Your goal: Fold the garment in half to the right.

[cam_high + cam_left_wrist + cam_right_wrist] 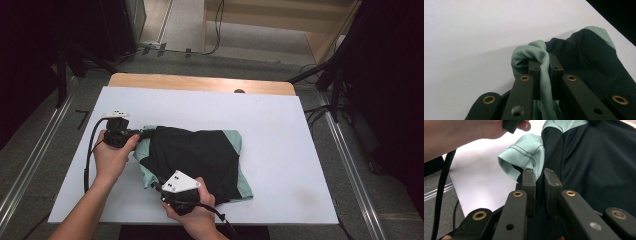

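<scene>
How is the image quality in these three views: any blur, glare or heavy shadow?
High view: soft and low in detail, room edges very dark, white table evenly lit. Left gripper view: near links blurred, mint fabric fairly sharp, its soft shadow on the table. Right gripper view: garment stitching clear, the hand at top slightly blurred; no glare.

A black and mint-green shirt (195, 160) of smooth, faintly sheeny knit cloth with stitched hems lies on a matt white sheet (280, 150) covering a pale wooden tabletop (200, 81). Each tool (544, 68) has matt black plastic arms with brass-coloured metal rivets.
</scene>
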A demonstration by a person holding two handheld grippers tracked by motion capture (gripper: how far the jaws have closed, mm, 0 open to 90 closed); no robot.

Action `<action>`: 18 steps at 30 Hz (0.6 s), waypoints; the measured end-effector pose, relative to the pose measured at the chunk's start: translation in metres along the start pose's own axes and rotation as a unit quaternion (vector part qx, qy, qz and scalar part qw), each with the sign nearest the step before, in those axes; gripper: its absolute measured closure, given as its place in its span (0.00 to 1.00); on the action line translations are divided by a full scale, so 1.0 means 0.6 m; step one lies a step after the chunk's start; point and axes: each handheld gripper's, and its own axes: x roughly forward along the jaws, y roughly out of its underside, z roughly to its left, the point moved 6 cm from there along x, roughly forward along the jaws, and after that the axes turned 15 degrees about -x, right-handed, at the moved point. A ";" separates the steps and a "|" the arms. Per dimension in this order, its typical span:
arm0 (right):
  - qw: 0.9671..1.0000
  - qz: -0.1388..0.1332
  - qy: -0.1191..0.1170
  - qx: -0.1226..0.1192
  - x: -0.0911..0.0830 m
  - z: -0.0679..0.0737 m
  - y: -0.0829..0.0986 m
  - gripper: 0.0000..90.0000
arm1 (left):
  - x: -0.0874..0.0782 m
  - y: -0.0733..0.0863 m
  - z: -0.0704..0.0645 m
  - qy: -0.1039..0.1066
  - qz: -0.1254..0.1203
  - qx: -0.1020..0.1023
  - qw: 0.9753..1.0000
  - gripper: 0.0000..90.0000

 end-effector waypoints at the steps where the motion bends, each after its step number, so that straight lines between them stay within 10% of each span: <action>1: 1.000 -0.002 0.004 -0.002 -0.002 -0.002 0.000 0.89 | 0.000 -0.002 -0.003 0.001 -0.001 0.000 1.000 0.93; 18: 0.997 -0.033 0.060 0.029 -0.069 -0.045 0.026 0.88 | 0.028 -0.023 -0.074 0.008 0.003 0.013 1.000 0.93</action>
